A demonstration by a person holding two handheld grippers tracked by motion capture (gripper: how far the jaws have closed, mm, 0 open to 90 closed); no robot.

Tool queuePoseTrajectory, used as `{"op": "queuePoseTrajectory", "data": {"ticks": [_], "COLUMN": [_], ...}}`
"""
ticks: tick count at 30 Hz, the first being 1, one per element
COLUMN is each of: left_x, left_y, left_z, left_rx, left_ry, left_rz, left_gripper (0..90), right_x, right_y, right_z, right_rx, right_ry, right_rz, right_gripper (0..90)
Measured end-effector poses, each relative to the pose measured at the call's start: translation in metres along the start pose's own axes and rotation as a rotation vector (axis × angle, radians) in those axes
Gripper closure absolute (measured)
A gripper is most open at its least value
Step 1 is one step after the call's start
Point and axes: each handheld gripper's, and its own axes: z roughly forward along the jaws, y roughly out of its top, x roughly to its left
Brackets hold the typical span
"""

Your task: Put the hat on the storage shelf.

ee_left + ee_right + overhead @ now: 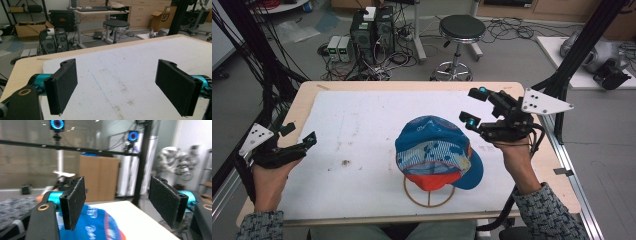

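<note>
Nearest the person, a blue cap [437, 150] with an orange underside sat on a round wire stand [429, 196] at the front centre of the worktop [362, 130], on its white sheet. The left tool [287, 147] hovered over the worktop's left edge, well apart from the cap, its jaws spread wide with nothing between them. The right tool [475, 106] was held raised beyond the cap's right side, jaws likewise released and empty. Beyond the worktop stood a black stool [460, 30] and computer towers [372, 30] on the floor.
</note>
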Motion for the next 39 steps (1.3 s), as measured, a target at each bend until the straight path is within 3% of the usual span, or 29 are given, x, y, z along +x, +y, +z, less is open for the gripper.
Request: {"op": "queuePoseTrajectory", "data": {"ticks": [4,9,12,17,24,29,39], "left_x": [0.0,0.001,0.001,0.001,0.002,0.002,0.001], "left_y": [0.0,0.0,0.0,-0.001,-0.003,-0.004,-0.004], "left_z": [0.0,0.0,0.0,0.002,0.002,0.003,0.005], "left_rx": [0.001,0.001,-0.001,0.0,0.009,0.009,0.011], "left_ry": [0.002,0.003,0.004,0.004,0.003,0.004,0.001], "left_rz": [0.0,0.0,-0.001,-0.005,-0.004,-0.007,-0.002], "left_gripper": [18.0,18.0,18.0,18.0,18.1,18.0,18.0], "right_x": [-0.009,-0.023,-0.028,-0.036,-0.044,-0.05,-0.061], "right_y": [0.0,-0.002,-0.004,-0.011,-0.022,-0.034,-0.067], "right_z": [-0.011,-0.029,-0.036,-0.045,-0.05,-0.053,-0.056], "right_rx": [-0.034,-0.046,-0.036,-0.016,0.012,0.034,0.093], "right_ry": [-0.055,-0.162,-0.226,-0.327,-0.424,-0.473,-0.542], "right_rz": [0.005,-0.005,0.006,-0.016,-0.033,-0.049,0.007], "right_gripper": [25.7,21.9,19.0,15.3,12.2,12.1,12.0]}}
